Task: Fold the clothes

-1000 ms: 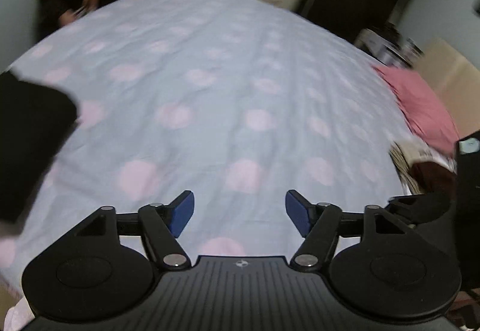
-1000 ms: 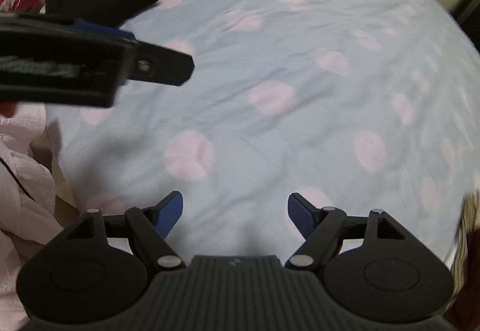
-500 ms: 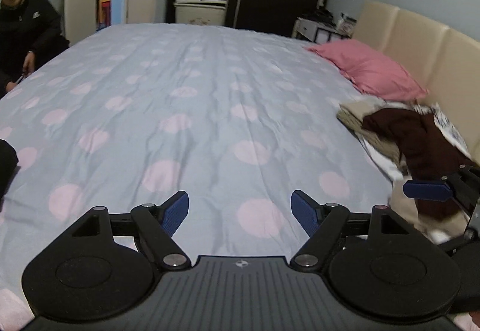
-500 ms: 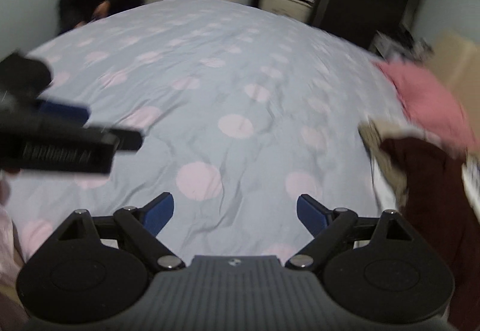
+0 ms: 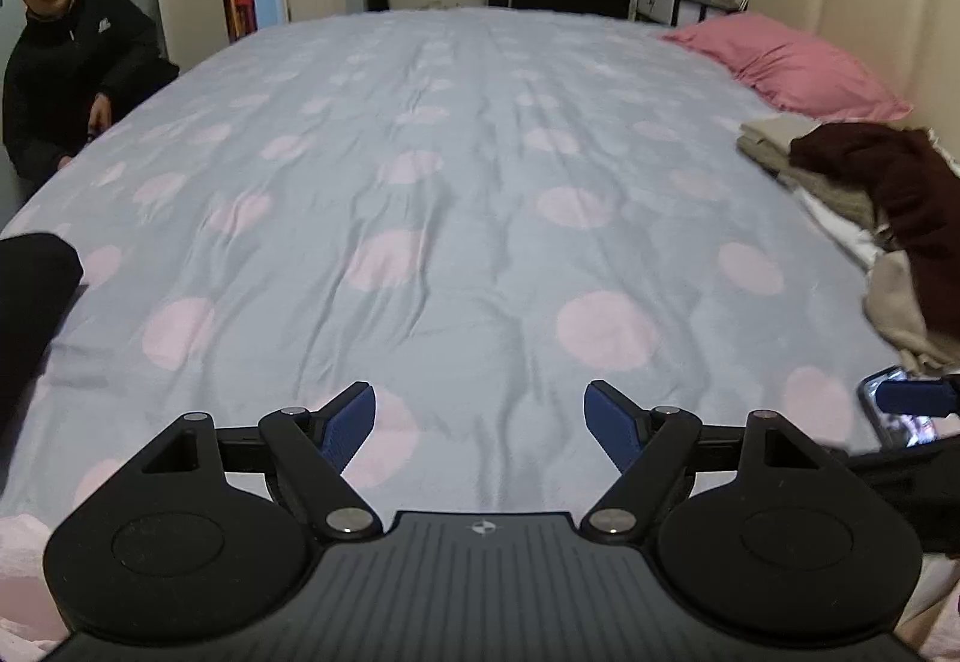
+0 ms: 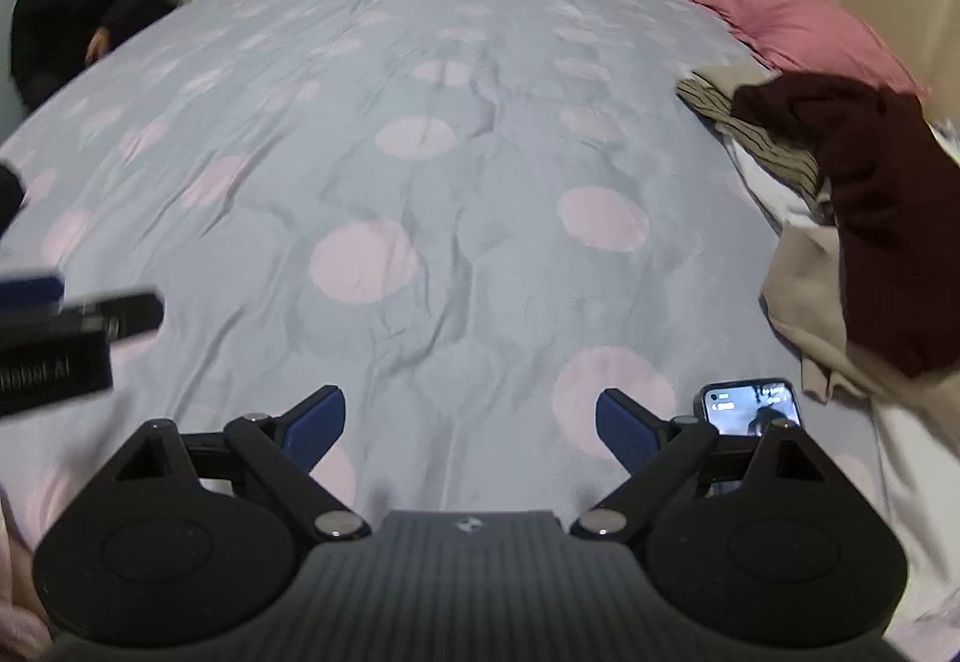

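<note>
A heap of clothes lies at the bed's right side: a dark maroon garment (image 5: 900, 194) (image 6: 876, 194) draped over beige (image 6: 822, 314) and striped (image 6: 762, 140) pieces. A folded black garment (image 5: 30, 314) rests at the left edge. My left gripper (image 5: 480, 422) hovers open over the bedspread near the front edge, nothing between its blue pads. My right gripper (image 6: 471, 425) is open too, holding nothing, with the clothes heap to its right. The left gripper's side shows blurred at the left of the right wrist view.
The bed (image 5: 468, 170) has a pale blue cover with pink dots. A pink pillow (image 5: 792, 68) leans by the beige headboard (image 5: 864, 2). A phone (image 6: 753, 407) lies lit on the bed near the right gripper. A person in black (image 5: 66, 62) sits far left. Wardrobe and shelves stand behind.
Both grippers have swung right and tilted up, so the clothes heap, pillow and headboard have come into view. The black garment slid to the left edge. Jaws stayed open.
</note>
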`<state>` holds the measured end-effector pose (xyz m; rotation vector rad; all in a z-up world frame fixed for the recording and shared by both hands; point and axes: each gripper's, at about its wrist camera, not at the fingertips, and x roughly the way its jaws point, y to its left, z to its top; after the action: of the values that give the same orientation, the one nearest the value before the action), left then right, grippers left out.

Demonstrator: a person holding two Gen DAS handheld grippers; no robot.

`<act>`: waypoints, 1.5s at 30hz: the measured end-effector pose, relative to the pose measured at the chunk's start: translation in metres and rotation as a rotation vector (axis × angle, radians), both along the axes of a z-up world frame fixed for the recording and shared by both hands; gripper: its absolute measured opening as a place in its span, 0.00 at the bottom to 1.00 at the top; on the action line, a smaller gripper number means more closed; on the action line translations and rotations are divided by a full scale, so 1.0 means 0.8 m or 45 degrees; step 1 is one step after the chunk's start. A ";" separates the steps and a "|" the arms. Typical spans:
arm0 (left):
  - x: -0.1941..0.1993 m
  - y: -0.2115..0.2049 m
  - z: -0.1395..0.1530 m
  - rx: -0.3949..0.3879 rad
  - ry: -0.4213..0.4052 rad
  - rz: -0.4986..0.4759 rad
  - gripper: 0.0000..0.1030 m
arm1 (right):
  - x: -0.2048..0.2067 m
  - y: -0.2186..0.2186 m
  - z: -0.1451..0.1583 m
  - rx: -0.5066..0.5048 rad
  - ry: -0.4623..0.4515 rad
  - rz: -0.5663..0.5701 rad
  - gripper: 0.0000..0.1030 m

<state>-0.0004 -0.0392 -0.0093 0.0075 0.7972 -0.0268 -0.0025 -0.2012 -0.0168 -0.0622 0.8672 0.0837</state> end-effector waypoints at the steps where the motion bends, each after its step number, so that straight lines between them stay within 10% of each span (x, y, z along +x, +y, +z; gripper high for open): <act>1: 0.003 0.001 -0.005 -0.008 0.012 0.011 0.75 | -0.001 -0.002 -0.002 0.004 -0.012 -0.025 0.89; 45: 0.016 0.004 -0.020 -0.021 0.012 0.078 0.79 | 0.012 0.009 0.009 0.147 -0.063 0.031 0.94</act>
<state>0.0126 -0.0359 -0.0256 -0.0323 0.8060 0.0245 0.0074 -0.1939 -0.0096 0.0334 0.8111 0.1541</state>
